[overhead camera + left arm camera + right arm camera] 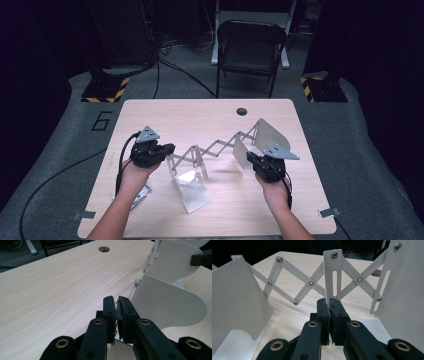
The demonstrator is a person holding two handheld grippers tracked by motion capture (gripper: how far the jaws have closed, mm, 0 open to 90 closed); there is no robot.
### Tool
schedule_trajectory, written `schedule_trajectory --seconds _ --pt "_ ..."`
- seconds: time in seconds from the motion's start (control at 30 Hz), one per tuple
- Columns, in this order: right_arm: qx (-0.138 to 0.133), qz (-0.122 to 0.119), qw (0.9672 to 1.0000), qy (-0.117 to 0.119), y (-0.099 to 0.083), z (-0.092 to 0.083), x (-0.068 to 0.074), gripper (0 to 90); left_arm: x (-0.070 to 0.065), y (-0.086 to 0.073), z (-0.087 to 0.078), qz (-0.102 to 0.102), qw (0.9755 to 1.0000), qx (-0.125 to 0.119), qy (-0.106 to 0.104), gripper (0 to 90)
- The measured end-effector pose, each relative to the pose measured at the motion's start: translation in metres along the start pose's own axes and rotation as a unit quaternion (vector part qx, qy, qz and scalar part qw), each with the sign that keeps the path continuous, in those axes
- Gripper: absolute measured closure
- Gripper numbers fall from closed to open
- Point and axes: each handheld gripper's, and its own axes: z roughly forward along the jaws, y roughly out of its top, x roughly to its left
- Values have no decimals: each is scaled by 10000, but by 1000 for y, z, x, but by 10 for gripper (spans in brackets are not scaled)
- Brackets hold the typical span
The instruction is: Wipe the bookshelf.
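Observation:
A white metal scissor rack (215, 147) stretches across the table (150, 115), with a flat plate at each end. My left gripper (172, 150) is shut on the thin edge of the left end piece, whose base plate (192, 187) lies on the table. In the left gripper view a thin sheet sits pinched between that gripper's (116, 301) jaws, with rounded white plates (170, 302) to the right. My right gripper (250, 159) is shut on the right end by the big rounded plate (270, 132). In the right gripper view it (329, 301) pinches a slotted upright strip (333, 272) in front of the lattice (312, 283).
A cable hole (242, 111) sits near the table's far edge. A dark folding chair (250, 50) stands behind the table. A small pale object (141, 195) lies by the left forearm. Striped stand bases (105, 90) flank the far corners on the floor.

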Motion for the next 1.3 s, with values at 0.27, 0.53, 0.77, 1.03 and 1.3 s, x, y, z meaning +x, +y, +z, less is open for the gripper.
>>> schedule_trajectory --seconds 0.27,0.53,0.77,1.03,1.3 --pt "-18 -99 9999 -79 -14 -9 16 701 -7 0 -9 -326 9993 -163 122 537" --pt "-236 60 9997 -75 -18 -23 13 556 -35 -14 -30 -636 9966 -461 228 263" --pt "-254 144 9994 -196 -29 -37 0 535 -51 -35 -35 -721 9964 -380 227 180" --pt "-200 369 9979 -501 -41 -47 -25 521 -73 -56 -31 -743 9964 -409 91 178" --pt "-241 460 9953 -817 -47 -54 -38 518 -85 -68 -22 -379 9988 -149 288 262"
